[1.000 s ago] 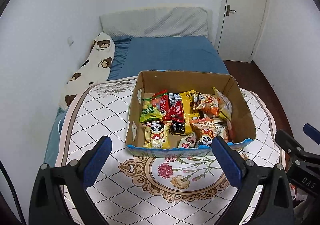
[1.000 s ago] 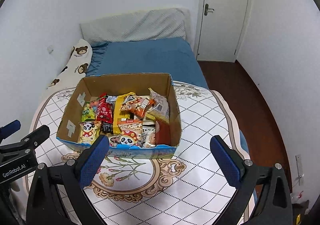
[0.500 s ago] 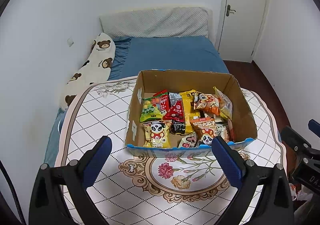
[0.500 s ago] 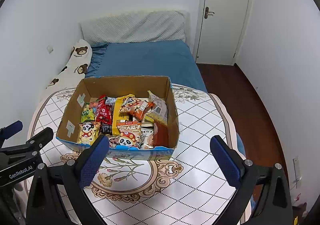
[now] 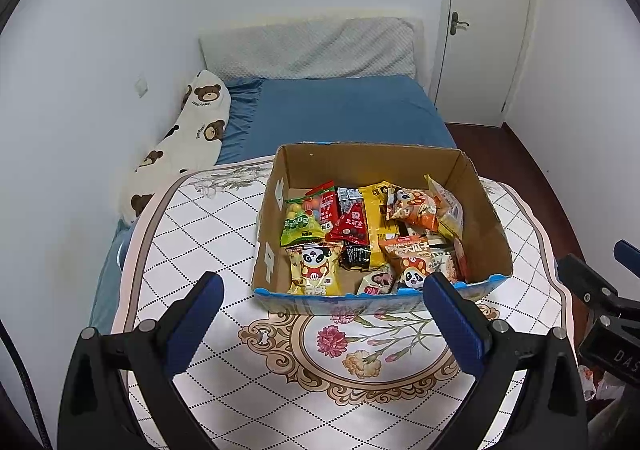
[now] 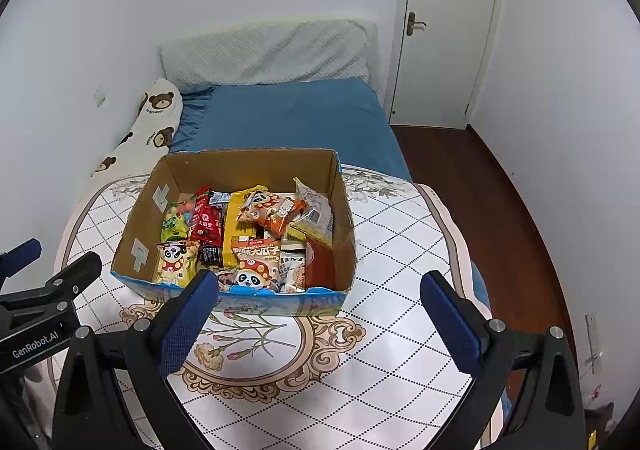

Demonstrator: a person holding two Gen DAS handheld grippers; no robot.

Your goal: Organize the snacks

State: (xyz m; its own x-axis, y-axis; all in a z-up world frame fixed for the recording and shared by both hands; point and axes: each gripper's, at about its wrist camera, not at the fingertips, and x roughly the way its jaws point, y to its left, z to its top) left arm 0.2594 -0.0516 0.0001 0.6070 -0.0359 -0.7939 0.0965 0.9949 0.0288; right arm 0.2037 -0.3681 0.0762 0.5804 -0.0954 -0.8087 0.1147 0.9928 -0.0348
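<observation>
The left tongs (image 5: 320, 302) stand wide open and empty, hovering above the near part of the table (image 5: 208, 234); the right tongs (image 6: 320, 302) are spread just as wide, also holding nothing. Both sit on the near side of the cardboard box (image 5: 486, 226), which rests on the table's patterned cloth with its low blue-printed front wall facing them.

The snacks lie in a loose heap inside the box, straight ahead of both tongs and below them. From the left tongs the box is centred between the fingers; from the right tongs it lies ahead and to the left, so the left tongs look the better lined up, though neither is clearly closer. Nearest the front wall are a yellow panda packet (image 5: 314, 268) and an orange panda packet (image 5: 412, 264); behind them sit a green candy bag (image 5: 300, 228), a red pouch (image 5: 352, 224) and a long yellow packet (image 5: 376, 226) whose long axis runs front to back.

The front wall is the one thing to clear: a reach must likely go over its rim and down. The packets overlap, so taking one alone may disturb its neighbours. A blue bed (image 5: 340, 110) and bear-print pillow (image 5: 188, 138) lie beyond the table, well out of the way.
</observation>
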